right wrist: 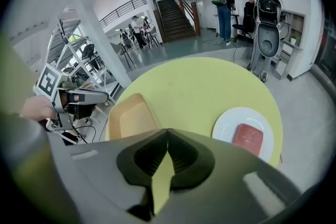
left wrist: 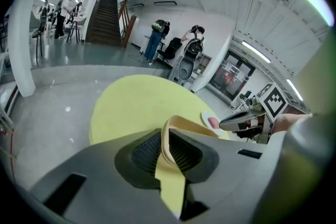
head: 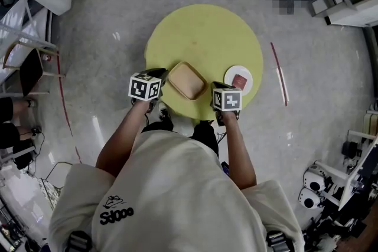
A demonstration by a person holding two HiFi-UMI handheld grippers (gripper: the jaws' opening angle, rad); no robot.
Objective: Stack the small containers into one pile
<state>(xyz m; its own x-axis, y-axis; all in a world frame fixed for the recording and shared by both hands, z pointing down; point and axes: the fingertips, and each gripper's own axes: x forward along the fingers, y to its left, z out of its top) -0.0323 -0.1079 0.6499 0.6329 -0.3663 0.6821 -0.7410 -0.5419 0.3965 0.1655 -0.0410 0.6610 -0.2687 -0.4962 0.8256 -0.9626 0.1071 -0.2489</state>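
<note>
Head view, yellow table (head: 201,32), grey floor (head: 118,20), left gripper (left wrist: 167,138) pinching tan container (head: 186,81), right gripper (right wrist: 168,132) closed

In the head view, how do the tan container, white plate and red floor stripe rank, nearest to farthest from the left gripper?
1. Tan container: clamped in the left gripper, near table edge.
2. White plate: table's right side.
3. Red floor stripe: beyond the table, farther right.

Matt yellow table (head: 204,32); smooth tan plastic container (head: 186,80); smooth white plate (head: 229,74).
</note>
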